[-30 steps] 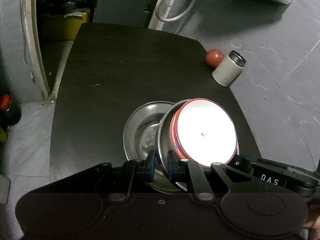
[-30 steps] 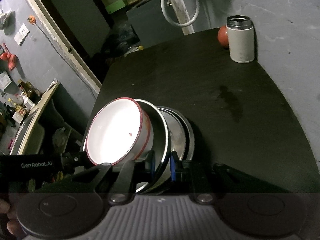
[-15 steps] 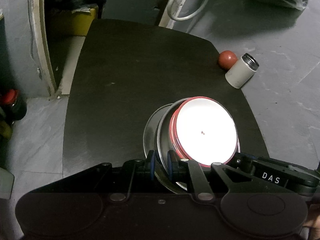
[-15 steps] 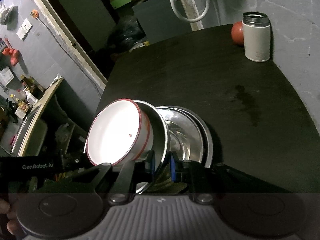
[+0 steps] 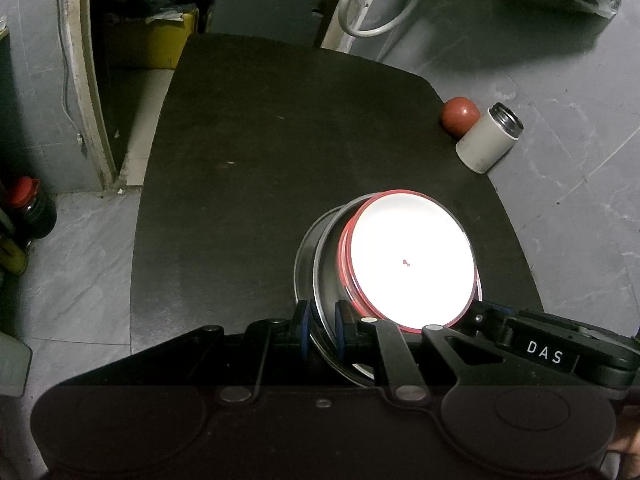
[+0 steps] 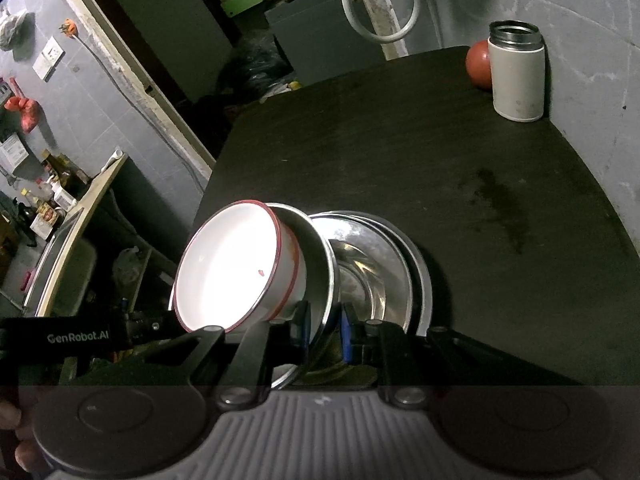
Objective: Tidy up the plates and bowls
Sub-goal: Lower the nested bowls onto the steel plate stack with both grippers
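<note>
Both claws [image 5: 320,330] [image 6: 325,328] grip steel bowl [image 6: 320,264] rim.

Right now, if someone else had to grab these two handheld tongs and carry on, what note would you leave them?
Left tongs: shut on the rim of the steel bowl.
Right tongs: shut on that same steel bowl's rim, from the opposite side.
The white bowl with a red rim sits nested inside it; the pair is held tilted.
Beneath and beside them, a stack of steel plates rests on the black table.
Done: white bowl nested in the steel bowl.
Left: probably lower the pair onto the stack, then release both tongs.
</note>
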